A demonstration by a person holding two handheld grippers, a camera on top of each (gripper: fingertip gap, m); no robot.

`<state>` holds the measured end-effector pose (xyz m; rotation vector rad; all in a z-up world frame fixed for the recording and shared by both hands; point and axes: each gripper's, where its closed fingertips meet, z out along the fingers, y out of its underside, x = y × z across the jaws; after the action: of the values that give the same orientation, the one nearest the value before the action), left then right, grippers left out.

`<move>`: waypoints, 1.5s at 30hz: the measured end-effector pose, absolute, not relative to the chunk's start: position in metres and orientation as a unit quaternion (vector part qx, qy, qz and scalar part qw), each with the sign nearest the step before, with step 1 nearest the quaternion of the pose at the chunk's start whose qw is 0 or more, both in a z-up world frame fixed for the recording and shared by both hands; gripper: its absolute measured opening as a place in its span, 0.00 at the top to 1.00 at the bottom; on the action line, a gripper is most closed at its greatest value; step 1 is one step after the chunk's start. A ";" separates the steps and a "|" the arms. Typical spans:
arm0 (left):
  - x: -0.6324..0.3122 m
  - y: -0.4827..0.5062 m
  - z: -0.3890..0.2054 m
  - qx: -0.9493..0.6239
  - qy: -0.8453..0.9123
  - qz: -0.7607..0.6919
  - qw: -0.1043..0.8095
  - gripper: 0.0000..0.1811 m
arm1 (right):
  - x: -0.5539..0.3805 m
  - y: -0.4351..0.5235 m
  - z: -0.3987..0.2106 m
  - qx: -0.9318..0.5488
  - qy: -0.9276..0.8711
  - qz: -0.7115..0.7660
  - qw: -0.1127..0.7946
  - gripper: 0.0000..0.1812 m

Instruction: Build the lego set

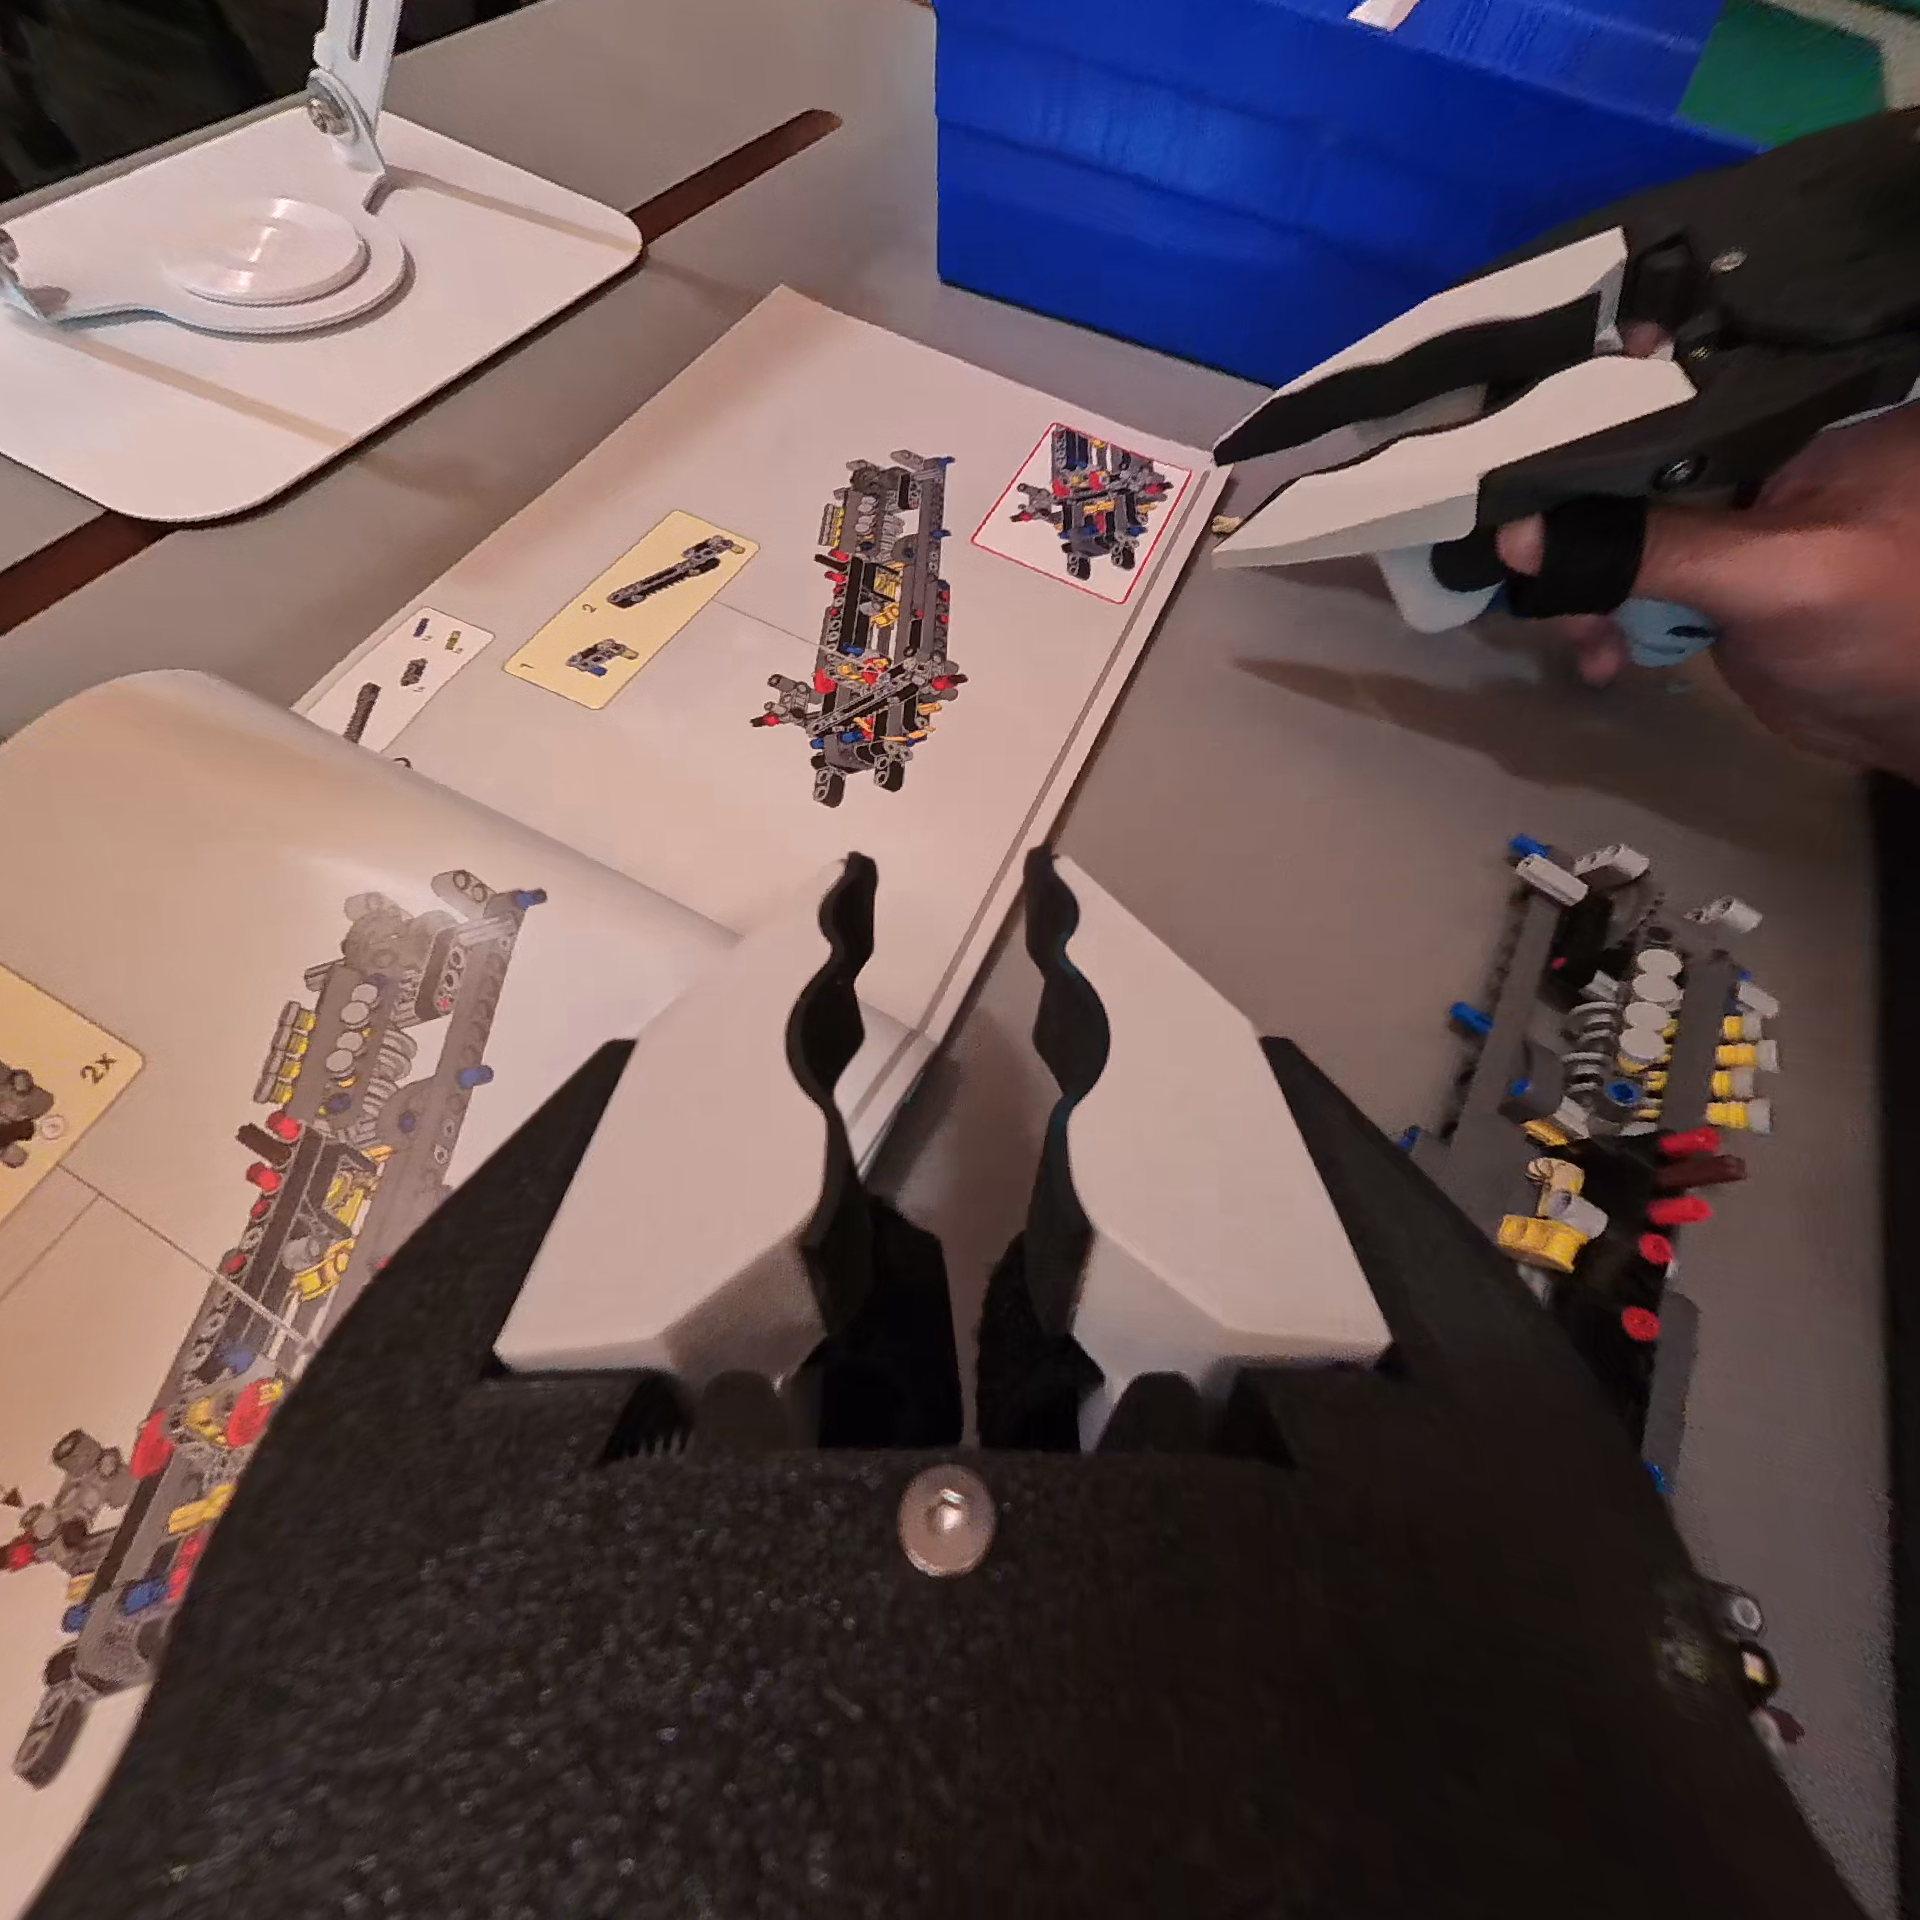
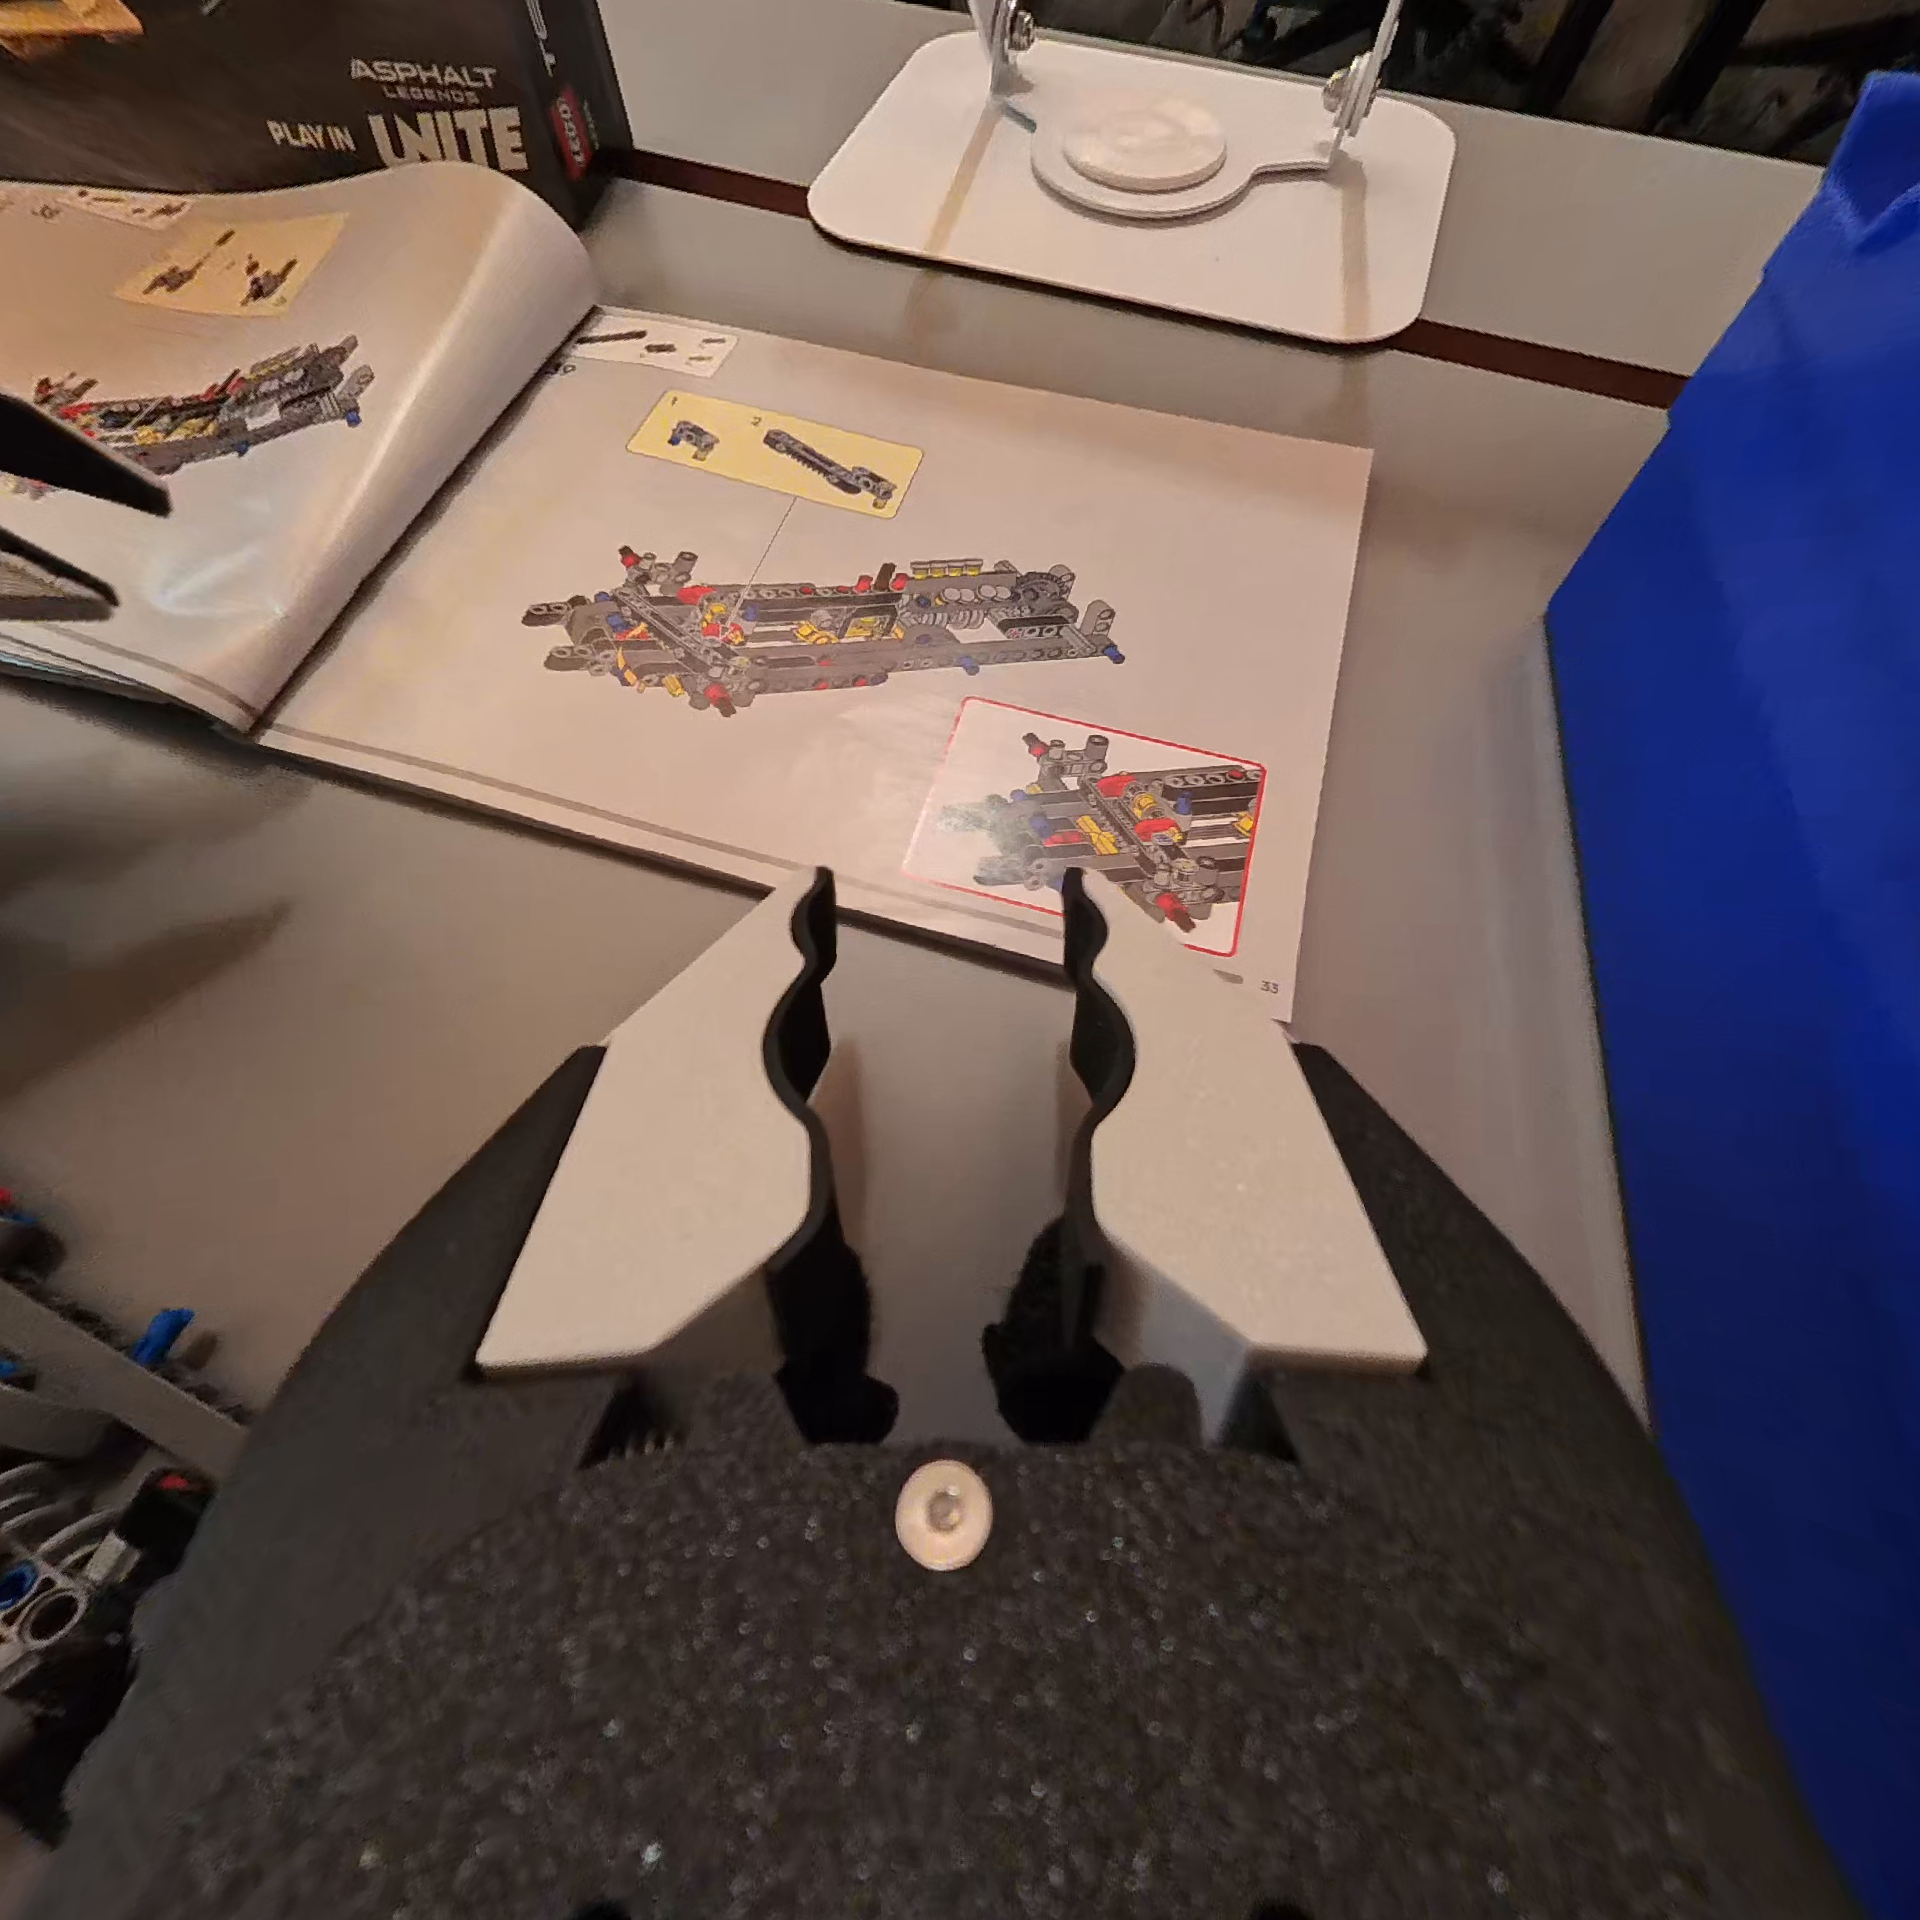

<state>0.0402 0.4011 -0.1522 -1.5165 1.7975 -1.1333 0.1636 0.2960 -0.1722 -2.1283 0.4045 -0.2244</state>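
Chassis (image 1: 1621, 1081) blurred, partly hidden behind left gripper (image 1: 940, 883).

We see the lego chassis (image 1: 1621, 1101) only in part, its near end hidden behind the left gripper (image 1: 945, 883) and its studs smeared by blur. Left of the instruction booklet (image 2: 831, 623), the dark box (image 2: 312, 94) is cut by the frame's top edge. Below the booklet, loose pieces (image 2: 73, 1558) blur beyond telling.
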 end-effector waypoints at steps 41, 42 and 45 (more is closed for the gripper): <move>0.047 0.395 -0.161 -0.552 0.680 -0.409 0.255 0.85 | 0.159 0.295 -0.174 -0.866 0.167 -0.053 0.469 0.81; 0.047 0.395 -0.161 -0.552 0.680 -0.409 0.255 0.85 | 0.159 0.295 -0.173 -0.865 0.167 -0.053 0.470 0.81; 0.047 0.395 -0.162 -0.552 0.681 -0.409 0.254 0.85 | 0.159 0.295 -0.174 -0.866 0.167 -0.050 0.468 0.81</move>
<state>0.0468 0.3946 -0.1618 -1.4999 1.8508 -1.1104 0.1586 0.2953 -0.1742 -2.1247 0.4092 -0.1231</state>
